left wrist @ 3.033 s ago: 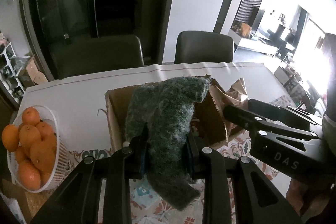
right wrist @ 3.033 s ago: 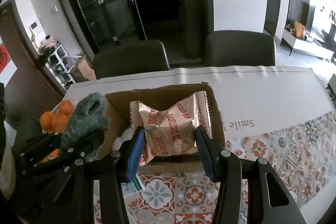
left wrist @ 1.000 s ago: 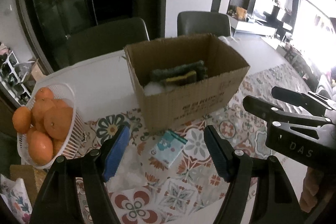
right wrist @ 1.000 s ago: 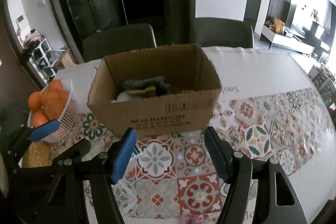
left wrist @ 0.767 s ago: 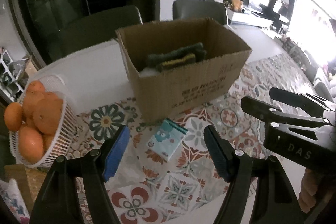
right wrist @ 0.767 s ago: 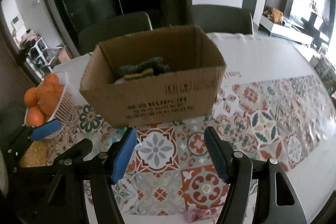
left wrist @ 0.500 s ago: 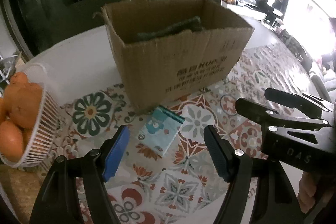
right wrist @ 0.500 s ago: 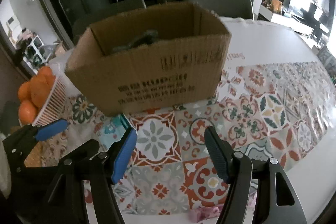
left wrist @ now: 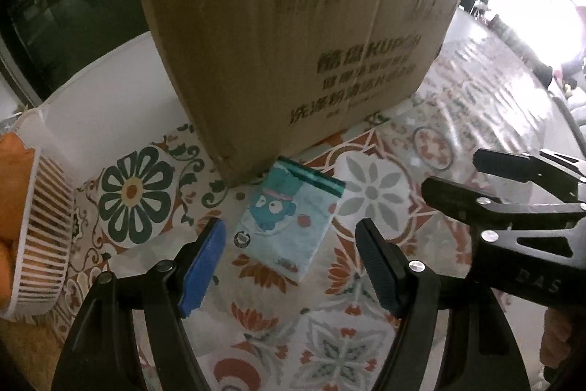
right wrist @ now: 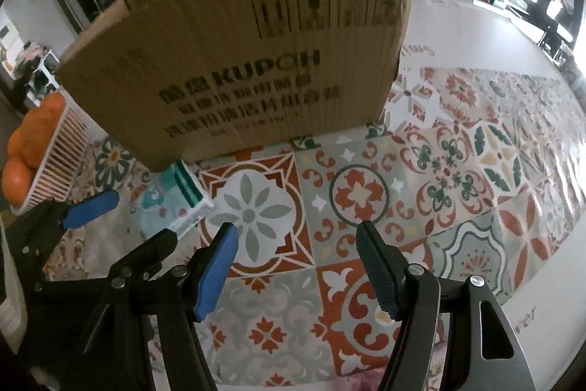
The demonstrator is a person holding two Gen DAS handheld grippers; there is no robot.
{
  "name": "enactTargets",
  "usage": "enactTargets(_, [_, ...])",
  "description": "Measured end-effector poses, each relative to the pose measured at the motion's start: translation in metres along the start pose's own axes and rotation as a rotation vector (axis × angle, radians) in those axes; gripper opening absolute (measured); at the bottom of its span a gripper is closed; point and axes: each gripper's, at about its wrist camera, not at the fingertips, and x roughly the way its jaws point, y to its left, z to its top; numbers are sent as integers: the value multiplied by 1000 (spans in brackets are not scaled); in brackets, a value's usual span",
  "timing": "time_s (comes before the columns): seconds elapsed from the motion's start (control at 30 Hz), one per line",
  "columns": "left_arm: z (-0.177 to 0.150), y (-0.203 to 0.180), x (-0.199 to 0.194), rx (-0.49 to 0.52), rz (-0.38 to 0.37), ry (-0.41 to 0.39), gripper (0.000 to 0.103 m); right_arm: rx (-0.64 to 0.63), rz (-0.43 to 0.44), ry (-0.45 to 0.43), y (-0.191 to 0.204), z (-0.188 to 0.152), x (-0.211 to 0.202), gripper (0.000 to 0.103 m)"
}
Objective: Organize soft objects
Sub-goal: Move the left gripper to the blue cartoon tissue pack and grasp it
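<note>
Both grippers have been lowered toward the tabletop (right wrist: 457, 149). Left gripper (left wrist: 289, 266) jaws are held wide, empty, over the tissue pack (left wrist: 289, 222) beside the cardboard box (left wrist: 293, 54) corner. Right gripper (right wrist: 296, 266) is spread empty over bare patterned cloth.

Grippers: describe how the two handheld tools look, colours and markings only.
Both the left gripper and right gripper are black metal scissor-style frames with silver rivets. Each finger carries a ribbed blue pad. The right one's side plate is stamped "DAS".
</note>
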Motion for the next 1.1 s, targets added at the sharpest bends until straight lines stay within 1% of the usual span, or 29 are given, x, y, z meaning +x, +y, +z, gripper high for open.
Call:
enactTargets(0.17, [2,1,21,14,9,25,73,16,-7,37,-3,1,17,68])
enactTargets(0.37, [3,0,34,18,32,37,71,33,-9,67,-8,3,32,68])
enactTargets(0.5, [2,0,41,2,26,36,65,32,-9,71,-8,4,36,68])
enactTargets(0.63, [-2,4,43,-28,12,12,60,33,-6,69,-10,5,37,68])
enactTargets(0.7, [-5,4,39,-39,16,2,56,24,-8,69,-14,5,36,68])
enactTargets(0.77, [-13,2,33,-67,20,-14,53,4,-5,75,-18,1,34,68])
enactTargets(1.03, [-34,-16,-8,-141,68,-81,53,-117,40,56,-28,-16,7,68])
enactTargets(1.1, [-40,-24,-21,-164,80,-105,53,-142,39,51,-31,-18,-2,68])
